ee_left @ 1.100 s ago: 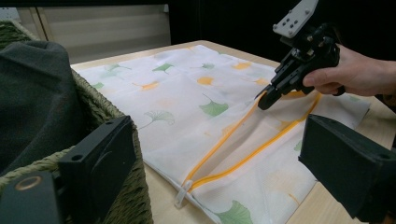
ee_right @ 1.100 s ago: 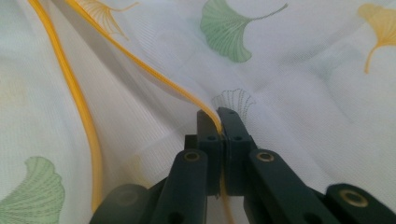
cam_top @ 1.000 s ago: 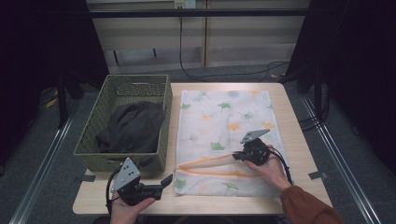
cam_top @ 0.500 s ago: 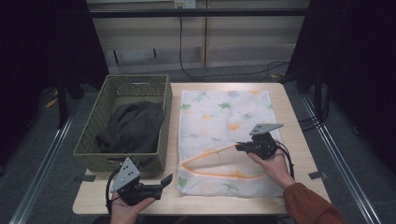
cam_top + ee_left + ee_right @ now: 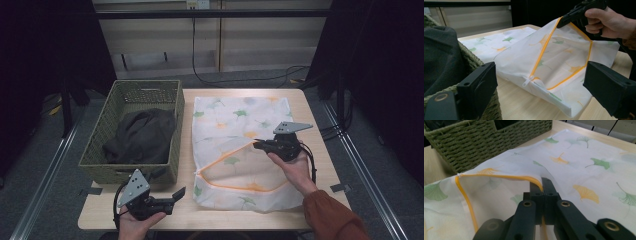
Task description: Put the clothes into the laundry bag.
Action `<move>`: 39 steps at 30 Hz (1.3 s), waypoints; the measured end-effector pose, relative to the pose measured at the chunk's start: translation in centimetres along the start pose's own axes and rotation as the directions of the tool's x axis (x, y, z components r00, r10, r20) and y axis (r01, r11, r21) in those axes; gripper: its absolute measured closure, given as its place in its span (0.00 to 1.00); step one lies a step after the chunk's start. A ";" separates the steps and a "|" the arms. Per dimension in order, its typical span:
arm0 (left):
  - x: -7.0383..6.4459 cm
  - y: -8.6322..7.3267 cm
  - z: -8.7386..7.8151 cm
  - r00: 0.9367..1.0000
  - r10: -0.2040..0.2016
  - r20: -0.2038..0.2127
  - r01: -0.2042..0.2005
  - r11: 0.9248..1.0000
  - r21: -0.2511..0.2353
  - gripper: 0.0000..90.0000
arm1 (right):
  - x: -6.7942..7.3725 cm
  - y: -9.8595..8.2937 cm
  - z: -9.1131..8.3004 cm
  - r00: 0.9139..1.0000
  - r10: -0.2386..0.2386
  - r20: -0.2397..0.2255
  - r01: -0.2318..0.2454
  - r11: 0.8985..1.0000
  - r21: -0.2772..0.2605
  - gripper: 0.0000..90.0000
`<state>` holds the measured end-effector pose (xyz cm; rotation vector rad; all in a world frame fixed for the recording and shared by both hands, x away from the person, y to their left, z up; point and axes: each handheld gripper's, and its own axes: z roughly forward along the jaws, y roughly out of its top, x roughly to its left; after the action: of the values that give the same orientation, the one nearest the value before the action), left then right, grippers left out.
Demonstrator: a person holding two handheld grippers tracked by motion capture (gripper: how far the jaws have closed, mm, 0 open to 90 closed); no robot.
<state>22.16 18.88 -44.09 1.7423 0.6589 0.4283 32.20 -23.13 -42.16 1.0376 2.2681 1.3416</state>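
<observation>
A white mesh laundry bag (image 5: pixel 235 120) printed with ginkgo leaves lies on the wooden table (image 5: pixel 320 115). Its orange zipper (image 5: pixel 240 186) is undone. My right gripper (image 5: pixel 256 145) is shut on the upper zipper edge and holds it up, so the mouth gapes toward the basket. The pinch shows close up in the right gripper view (image 5: pixel 543 182). My left gripper (image 5: pixel 175 197) hovers open at the table's front left, aimed at the bag's mouth (image 5: pixel 541 95). The white zipper pull (image 5: pixel 527 82) hangs at the near corner. A dark garment (image 5: pixel 142 135) lies in the green woven basket (image 5: pixel 100 150).
The basket takes up the left of the table, close beside the bag (image 5: pixel 574 165); its wall (image 5: pixel 486 140) is near my right gripper. Bare tabletop runs along the front edge (image 5: pixel 225 217). Cables lie on the floor behind the table.
My right gripper has lifted the zipper edge higher and farther back, which widened the bag's mouth. The left gripper has stayed where it was.
</observation>
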 end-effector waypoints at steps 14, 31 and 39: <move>0.1 0.1 -0.1 1.000 -0.007 -0.005 0.007 1.000 -0.003 0.13 | -0.7 2.6 -0.8 1.000 0.029 0.007 -0.028 0.989 -0.147 0.99; 5.0 5.8 -0.1 1.000 -0.006 -0.030 0.009 0.996 0.094 0.15 | -1.0 2.5 -0.6 1.000 0.024 -0.006 -0.024 0.991 -0.128 0.99; 8.8 7.1 0.1 0.990 -0.018 -0.137 0.039 0.987 0.158 0.13 | -1.0 2.4 -0.3 1.000 0.017 -0.013 -0.019 0.993 -0.117 0.99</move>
<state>30.53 23.12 -37.79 1.8648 0.8336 0.4877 33.72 -23.35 -40.09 1.0156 2.1642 1.4727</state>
